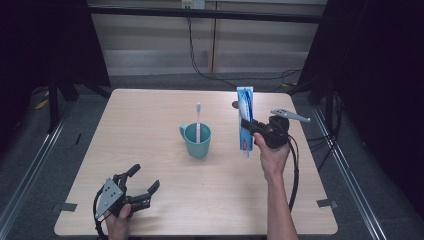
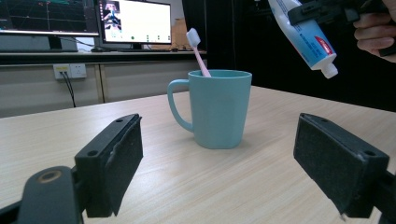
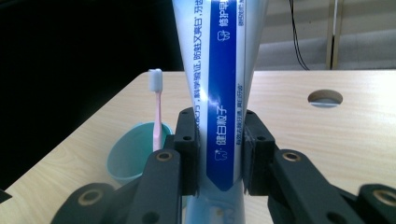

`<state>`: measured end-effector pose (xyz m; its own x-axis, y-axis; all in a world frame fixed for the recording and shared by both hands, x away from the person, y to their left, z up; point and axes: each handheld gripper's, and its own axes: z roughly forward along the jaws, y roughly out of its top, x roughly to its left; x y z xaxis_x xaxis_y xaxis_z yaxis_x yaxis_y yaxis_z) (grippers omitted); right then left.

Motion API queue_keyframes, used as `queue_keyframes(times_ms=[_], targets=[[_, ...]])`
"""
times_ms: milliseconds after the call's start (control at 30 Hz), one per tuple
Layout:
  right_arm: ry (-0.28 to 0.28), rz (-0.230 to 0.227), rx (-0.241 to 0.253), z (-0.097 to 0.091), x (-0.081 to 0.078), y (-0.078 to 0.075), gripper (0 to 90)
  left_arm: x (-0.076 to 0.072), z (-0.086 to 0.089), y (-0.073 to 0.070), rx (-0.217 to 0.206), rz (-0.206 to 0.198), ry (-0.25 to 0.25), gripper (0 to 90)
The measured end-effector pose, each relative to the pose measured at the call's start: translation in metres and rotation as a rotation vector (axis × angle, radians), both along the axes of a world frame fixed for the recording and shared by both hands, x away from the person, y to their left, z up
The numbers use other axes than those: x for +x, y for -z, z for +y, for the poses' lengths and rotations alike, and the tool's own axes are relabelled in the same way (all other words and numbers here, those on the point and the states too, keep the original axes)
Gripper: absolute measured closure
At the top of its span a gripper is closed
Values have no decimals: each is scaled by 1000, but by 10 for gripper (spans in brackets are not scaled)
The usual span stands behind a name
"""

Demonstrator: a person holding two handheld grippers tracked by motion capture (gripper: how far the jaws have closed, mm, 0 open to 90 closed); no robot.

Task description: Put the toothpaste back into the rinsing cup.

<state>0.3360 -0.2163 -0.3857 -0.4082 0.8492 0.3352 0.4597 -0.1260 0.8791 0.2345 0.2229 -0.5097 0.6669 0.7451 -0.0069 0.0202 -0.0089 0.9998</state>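
A teal mug (image 1: 197, 140) stands near the table's middle with a pink toothbrush (image 1: 198, 120) upright in it, bristles up. To its right, my right gripper (image 1: 248, 125) is shut on a blue and white toothpaste tube (image 1: 244, 111), held above the table with its white cap (image 1: 246, 154) pointing down. In the right gripper view the tube (image 3: 219, 88) sits pinched between the two jaws, with the mug (image 3: 135, 156) and toothbrush (image 3: 157, 109) behind at the left. My left gripper (image 1: 144, 181) rests open at the table's front left. Its view faces the mug (image 2: 216, 108) and the tube (image 2: 306, 35).
The light wooden table (image 1: 150, 115) has a round cable hole (image 3: 325, 97) near its far right edge. Black cables hang behind the table. Monitors (image 2: 135, 22) stand on a counter in the left gripper view. Dark curtains flank both sides.
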Motion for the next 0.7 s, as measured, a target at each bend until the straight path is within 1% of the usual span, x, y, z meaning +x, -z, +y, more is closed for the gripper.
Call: queue_keyframes(times_ms=[67, 133, 167, 200, 300, 467, 567, 700], targets=[[-1, -14, 7, 1, 0, -1, 721, 0, 0, 0, 0, 0, 0, 157], [6, -39, 12, 2, -2, -2, 722, 0, 0, 0, 0, 0, 0, 157], [3, -44, 16, 1, -2, -3, 721, 0, -1, 0, -7, 1, -1, 157], [7, -55, 15, 2, -2, -3, 722, 0, 0, 0, 0, 0, 0, 157], [8, -77, 23, 3, -3, -6, 723, 0, 0, 0, 0, 0, 0, 157], [3, -93, 24, 5, -3, -9, 722, 0, 0, 0, -1, 0, 0, 157], [2, -113, 29, 6, -3, -10, 722, 0, 0, 0, -1, 0, 0, 157], [-5, -117, 26, 10, 0, -13, 724, 0, 0, 0, -1, 0, 0, 157]])
